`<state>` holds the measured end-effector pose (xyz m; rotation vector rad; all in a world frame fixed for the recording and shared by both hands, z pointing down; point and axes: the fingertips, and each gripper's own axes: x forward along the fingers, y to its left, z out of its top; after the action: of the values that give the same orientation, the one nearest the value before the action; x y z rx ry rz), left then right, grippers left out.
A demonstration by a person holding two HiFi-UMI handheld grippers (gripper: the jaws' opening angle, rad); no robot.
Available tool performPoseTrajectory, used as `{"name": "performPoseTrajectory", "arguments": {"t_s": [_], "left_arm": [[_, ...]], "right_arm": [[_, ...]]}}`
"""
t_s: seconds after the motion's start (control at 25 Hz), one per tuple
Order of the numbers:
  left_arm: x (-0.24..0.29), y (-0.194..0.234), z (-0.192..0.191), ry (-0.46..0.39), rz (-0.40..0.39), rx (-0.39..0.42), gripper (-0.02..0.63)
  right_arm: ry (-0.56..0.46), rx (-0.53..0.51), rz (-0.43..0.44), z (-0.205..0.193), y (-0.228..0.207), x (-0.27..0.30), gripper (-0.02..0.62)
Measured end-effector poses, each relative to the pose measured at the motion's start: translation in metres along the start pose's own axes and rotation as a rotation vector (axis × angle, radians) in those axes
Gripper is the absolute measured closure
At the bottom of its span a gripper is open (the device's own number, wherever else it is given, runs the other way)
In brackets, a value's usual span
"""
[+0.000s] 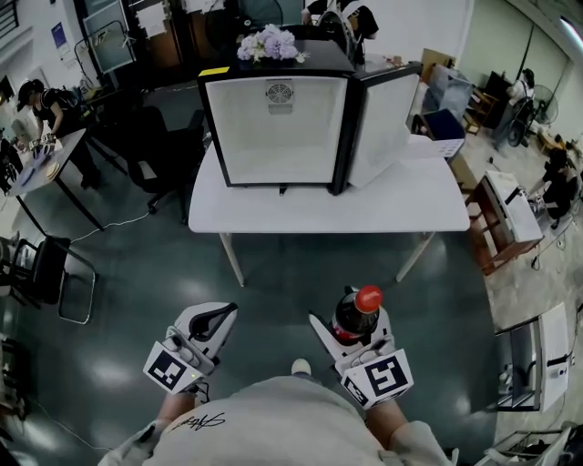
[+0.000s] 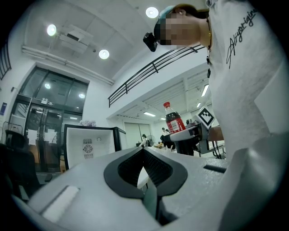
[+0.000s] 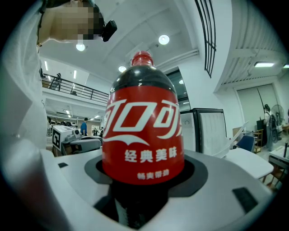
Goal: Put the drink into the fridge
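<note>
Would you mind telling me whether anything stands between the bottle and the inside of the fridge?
Nothing visible does. The right gripper holds the bottle out in front of the table. The fridge on it has its door open to the right, and its white inside looks bare.

bright ceiling lights (image 2: 152, 12), fisheye-bent edges, soft floor (image 1: 137, 273) glare

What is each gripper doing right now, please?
Left gripper: shut, empty.
Right gripper: shut on the cola bottle.
</note>
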<state>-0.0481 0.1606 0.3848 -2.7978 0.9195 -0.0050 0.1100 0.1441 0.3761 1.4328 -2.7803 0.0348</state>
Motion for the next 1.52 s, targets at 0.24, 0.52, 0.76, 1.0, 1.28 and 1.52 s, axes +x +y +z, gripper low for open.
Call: {"name": "performPoseTrajectory", "arguments": {"t_s": [0.24, 0.52, 0.76, 1.0, 1.28, 1.52], "left_arm": [[0.020, 0.010, -0.001, 0.005, 0.015, 0.007, 0.603], [0.040, 0.020, -0.004, -0.003, 0.042, -0.002, 0.603], [0.051, 0.019, -0.008, -0.002, 0.050, -0.019, 0.603], [0.058, 0.023, -0.009, 0.004, 0.029, -0.027, 0.603], [0.055, 0.029, -0.005, -0.001, 0.023, -0.013, 0.603], [0.053, 0.033, -0.006, 0.005, 0.028, -0.017, 0.603]], "right_arm": [[0.001, -0.003, 0.021, 0.002, -0.020, 0.012, 0.282], [0.010, 0.002, 0.044, -0.003, -0.039, 0.026, 0.282], [0.011, -0.009, 0.054, -0.002, -0.050, 0.027, 0.282], [0.010, 0.005, 0.031, -0.003, -0.057, 0.031, 0.282], [0.001, 0.004, 0.037, 0.002, -0.051, 0.036, 0.282], [0.002, 0.011, 0.045, 0.000, -0.049, 0.040, 0.282]]}}
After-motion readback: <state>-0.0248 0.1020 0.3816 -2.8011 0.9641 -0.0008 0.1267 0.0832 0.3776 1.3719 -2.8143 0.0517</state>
